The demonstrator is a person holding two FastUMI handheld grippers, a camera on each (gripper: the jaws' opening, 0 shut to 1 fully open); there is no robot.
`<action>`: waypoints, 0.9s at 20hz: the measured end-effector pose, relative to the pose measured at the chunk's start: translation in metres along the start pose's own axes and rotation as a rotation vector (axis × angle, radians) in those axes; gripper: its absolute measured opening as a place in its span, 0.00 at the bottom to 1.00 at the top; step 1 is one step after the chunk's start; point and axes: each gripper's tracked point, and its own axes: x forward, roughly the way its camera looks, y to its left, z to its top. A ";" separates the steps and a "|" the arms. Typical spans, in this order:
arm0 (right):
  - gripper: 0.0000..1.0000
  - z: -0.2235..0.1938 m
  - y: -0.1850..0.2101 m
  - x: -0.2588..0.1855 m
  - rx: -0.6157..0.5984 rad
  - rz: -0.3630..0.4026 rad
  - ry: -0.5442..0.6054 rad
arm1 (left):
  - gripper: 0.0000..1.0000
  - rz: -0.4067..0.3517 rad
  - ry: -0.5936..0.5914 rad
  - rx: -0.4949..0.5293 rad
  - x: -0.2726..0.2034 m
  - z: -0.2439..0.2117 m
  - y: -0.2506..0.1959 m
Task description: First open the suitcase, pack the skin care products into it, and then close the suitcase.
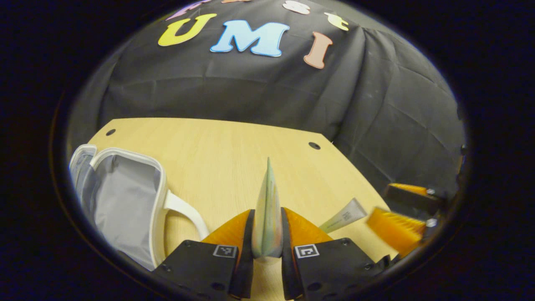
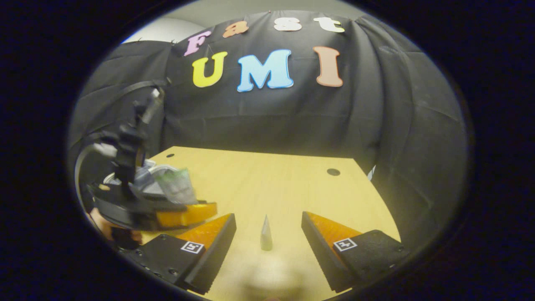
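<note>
My left gripper (image 1: pixel 267 211) is shut on a pale green skin care tube (image 1: pixel 267 196), which I see edge-on, its crimped end pointing away above the table. The white and grey suitcase (image 1: pixel 125 200) lies open to the left of it, showing its grey lining. A second, beige tube (image 1: pixel 345 216) lies on the table to the right, close to the right gripper's orange fingers (image 1: pixel 395 230). In the right gripper view, my right gripper (image 2: pixel 268 214) is open, with that tube (image 2: pixel 266 236) on the table between its fingers, untouched. Farther left, the left gripper (image 2: pixel 184 215) holds the green tube (image 2: pixel 177 186) in front of the suitcase (image 2: pixel 156 171).
The light wooden table (image 1: pixel 234 146) has small dark holes near its far corners. Black cloth hangs close behind and to the right of it. A cable loops from the left gripper (image 2: pixel 83 154).
</note>
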 end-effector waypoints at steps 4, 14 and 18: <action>0.90 -0.039 -0.001 0.046 0.045 -0.005 0.130 | 0.39 0.018 -0.005 -0.025 -0.067 0.039 0.027; 0.17 -0.051 0.023 0.037 0.312 -0.065 0.260 | 0.36 0.230 0.260 -0.092 -0.119 0.000 0.219; 0.20 -0.027 0.088 0.000 0.384 -0.032 0.248 | 0.36 0.264 0.470 -0.046 -0.105 -0.051 0.277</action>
